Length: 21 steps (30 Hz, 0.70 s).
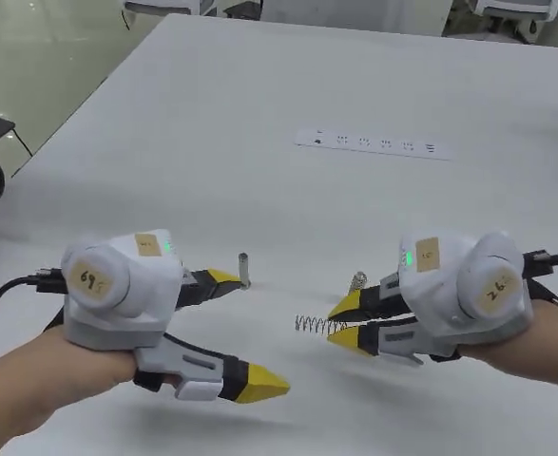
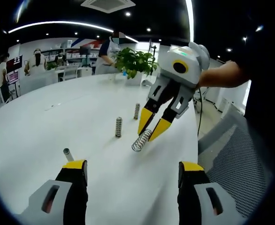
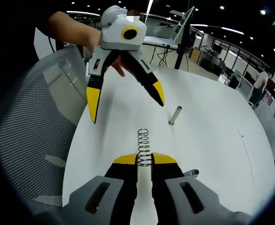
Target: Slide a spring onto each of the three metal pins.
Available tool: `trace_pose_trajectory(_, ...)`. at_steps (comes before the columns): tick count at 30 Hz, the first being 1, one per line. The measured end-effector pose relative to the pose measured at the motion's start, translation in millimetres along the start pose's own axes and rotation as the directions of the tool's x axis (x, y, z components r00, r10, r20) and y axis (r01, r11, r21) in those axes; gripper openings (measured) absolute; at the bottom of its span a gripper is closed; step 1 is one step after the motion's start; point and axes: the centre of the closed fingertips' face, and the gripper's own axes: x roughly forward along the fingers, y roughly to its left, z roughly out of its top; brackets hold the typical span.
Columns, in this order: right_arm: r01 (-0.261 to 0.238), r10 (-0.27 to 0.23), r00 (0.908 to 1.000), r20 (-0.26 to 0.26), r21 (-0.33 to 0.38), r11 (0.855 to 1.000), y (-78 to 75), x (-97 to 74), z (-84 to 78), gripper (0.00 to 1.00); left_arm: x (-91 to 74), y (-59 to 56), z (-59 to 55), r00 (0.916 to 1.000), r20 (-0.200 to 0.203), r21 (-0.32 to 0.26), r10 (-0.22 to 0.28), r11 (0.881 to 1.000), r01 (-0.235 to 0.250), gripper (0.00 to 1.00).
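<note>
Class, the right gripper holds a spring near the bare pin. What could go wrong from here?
The right gripper pinches the spring by one end, so its long free end may wobble and miss the bare pin. The open left gripper has a jaw close to that pin and might knock it.

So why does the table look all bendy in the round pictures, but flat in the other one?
Left gripper view and right gripper view: fisheye lenses bend the white table and the ceiling light strips; head view: table edges run straight, with soft shadows under the left gripper and right gripper.
</note>
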Motion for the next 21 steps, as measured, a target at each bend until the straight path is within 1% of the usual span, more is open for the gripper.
trace_pose_trajectory(5,-0.002,0.002,1.0000,0.007,-0.004,1.000,3.1,-3.0,1.2,0.08,9.9,-4.7,9.3,0.9992,0.024,0.004,-0.034,0.999,0.033,0.64)
trace_pose_trajectory(8,-0.002,0.002,0.9999,0.012,-0.004,1.000,4.3,-4.6,2.3,0.08,14.3,-7.6,12.3,0.9983,0.027,0.016,-0.052,0.999,0.052,0.58)
trace_pose_trajectory(10,-0.003,0.003,0.9999,0.016,-0.005,1.000,4.9,-5.5,2.8,0.08,16.4,-8.7,13.2,0.9975,0.026,0.014,-0.066,0.998,0.066,0.54)
trace_pose_trajectory(14,-0.003,0.003,0.9997,0.023,-0.004,1.000,7.0,-7.0,4.5,0.08,19.7,-12.4,17.2,0.9949,0.043,0.011,-0.091,0.996,0.091,0.40)
trace_pose_trajectory(17,-0.005,0.005,0.9996,0.027,-0.005,1.000,8.5,-8.0,5.6,0.08,22.3,-15.7,18.6,0.9933,0.046,0.013,-0.106,0.994,0.106,0.36)
trace_pose_trajectory(21,-0.007,0.008,0.9996,0.027,-0.007,1.000,9.7,-8.6,5.5,0.08,25.6,-19.7,18.5,0.9919,0.040,0.024,-0.120,0.993,0.119,0.32)
